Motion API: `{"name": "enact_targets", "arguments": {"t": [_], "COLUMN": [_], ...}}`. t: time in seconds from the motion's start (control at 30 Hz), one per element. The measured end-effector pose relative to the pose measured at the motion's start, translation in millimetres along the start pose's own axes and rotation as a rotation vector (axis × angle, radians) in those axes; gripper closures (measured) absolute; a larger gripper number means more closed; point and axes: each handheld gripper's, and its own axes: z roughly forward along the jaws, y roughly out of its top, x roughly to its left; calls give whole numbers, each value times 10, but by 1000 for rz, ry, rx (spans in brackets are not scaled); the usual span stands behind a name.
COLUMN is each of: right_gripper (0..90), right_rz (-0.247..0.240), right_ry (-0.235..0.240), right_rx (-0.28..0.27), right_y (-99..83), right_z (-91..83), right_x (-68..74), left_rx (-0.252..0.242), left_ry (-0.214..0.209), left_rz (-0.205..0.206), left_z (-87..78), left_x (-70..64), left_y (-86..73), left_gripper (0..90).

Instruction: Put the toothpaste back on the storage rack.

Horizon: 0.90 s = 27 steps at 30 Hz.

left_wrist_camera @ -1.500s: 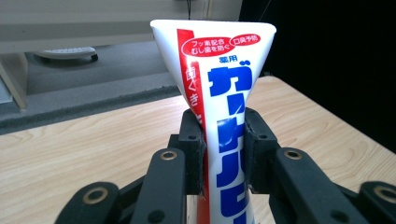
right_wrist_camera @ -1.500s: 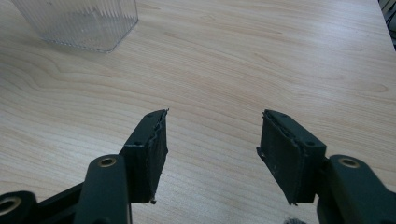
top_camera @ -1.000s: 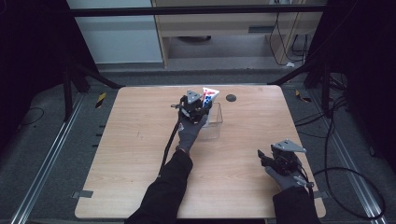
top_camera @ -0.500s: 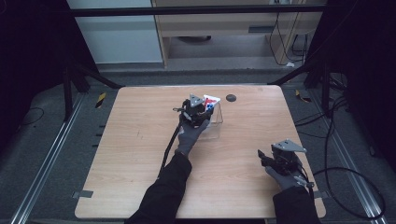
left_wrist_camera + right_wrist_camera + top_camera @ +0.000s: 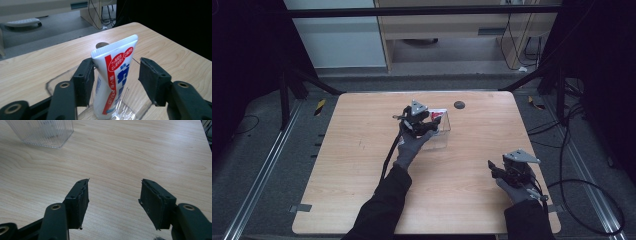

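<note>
Now toothpaste tube stands inside clear box.

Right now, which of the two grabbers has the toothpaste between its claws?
The left gripper. The toothpaste tube stands between its open jaws, inside the clear box. The right gripper has only table between its jaws.

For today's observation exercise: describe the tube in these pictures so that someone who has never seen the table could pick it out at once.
Start at the wooden table and find the clear ribbed plastic container near its far middle, under the left gripper. The tube stands in it, tilted, between that gripper's open fingers. It alone is white with red and blue print; the small dark disc beyond it is plain.
</note>
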Motion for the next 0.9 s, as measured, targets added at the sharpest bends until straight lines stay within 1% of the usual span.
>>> {"name": "enact_targets", "arguments": {"t": [0.03,0.1,0.13,0.23,0.33,0.4,0.47,0.5,0.53,0.57,0.6,0.7,0.77,0.83,0.9], "right_gripper": [390,386,385,377,370,364,358,354,349,345,342,329,325,320,318], "right_rz": [1,3,10,9,11,10,12,15,12,14,17,18,22,24,24], "right_ry": [-2,-2,-2,-8,-13,-15,-16,-15,-18,-19,-21,-24,-21,-20,-18], "right_rx": [0,-4,-5,-10,-12,-13,-14,-15,-18,-20,-22,-20,-21,-24,-27], "right_y": [0,1,2,-2,-6,-9,-12,-11,-13,-14,-15,-22,-24,-23,-26], "right_z": [-2,-10,-17,-23,-27,-27,-31,-35,-36,-37,-38,-37,-40,-46,-47], "right_x": [-1,-4,-2,-11,-11,-10,-8,-6,-9,-11,-12,-16,-15,-17,-20], "left_rx": [-2,-3,2,20,24,31,38,38,50,53,62,93,103,111,126], "left_ry": [-9,-16,-19,-23,-22,-30,-11,8,24,35,48,75,97,106,128], "left_rz": [-4,2,12,33,34,20,27,37,48,43,48,42,44,29,18], "left_z": [-52,-174,-231,-394,-580,-698,-816,-869,-920,-962,-1003,-1107,-1186,-1260,-1335], "left_x": [4,-4,-10,-13,17,55,92,111,142,170,201,292,340,389,436], "left_y": [3,-4,-11,-35,-70,-102,-150,-182,-216,-258,-299,-428,-517,-616,-713], "left_gripper": [439,418,413,385,364,356,349,347,342,336,335,320,314,303,296]}}
